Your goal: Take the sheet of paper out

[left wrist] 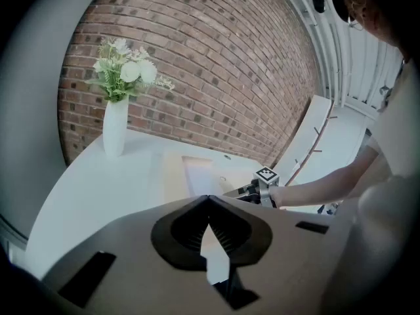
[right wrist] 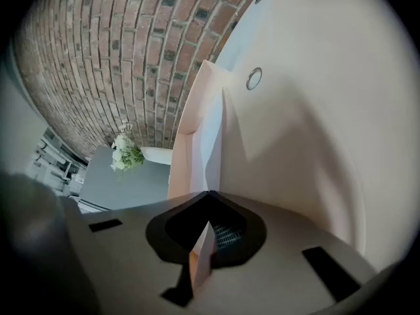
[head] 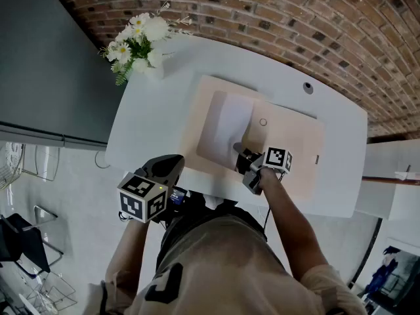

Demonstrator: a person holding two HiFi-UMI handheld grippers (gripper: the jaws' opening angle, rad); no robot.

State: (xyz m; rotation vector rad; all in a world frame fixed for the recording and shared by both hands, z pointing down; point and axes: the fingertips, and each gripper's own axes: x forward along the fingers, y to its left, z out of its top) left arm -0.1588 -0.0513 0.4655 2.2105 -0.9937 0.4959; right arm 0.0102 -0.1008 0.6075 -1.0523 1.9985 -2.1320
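Right gripper view, nearest first: shows the right hand-held gripper point(right wrist: 209, 194) pressed together on a thin pale edge at the fold of the open folder point(right wrist: 302, 123). Most likely pinches the sheet of paper point(right wrist: 211, 136), possibly with a folder layer caught alongside. Otherwise lies flat in the folder's left half, on the white tabletop point(head: 147, 130).

Finds the left hand-held gripper point(left wrist: 209, 197) pressed together on nothing, held up off the near tabletop edge by the person's body, well apart from the folder. Leaves the folder unpinned, so risks dragging the whole folder toward the tabletop edge on a pull. Risks lifting the cover with the sheet if gripping both layers. Risks creasing or tearing too, given so small a bite on one edge.

Farther back, puts the vase of flowers point(head: 139, 44) near the folder's far left corner, perhaps in the way of a sliding folder. Beyond, only brick wall point(head: 295, 18).
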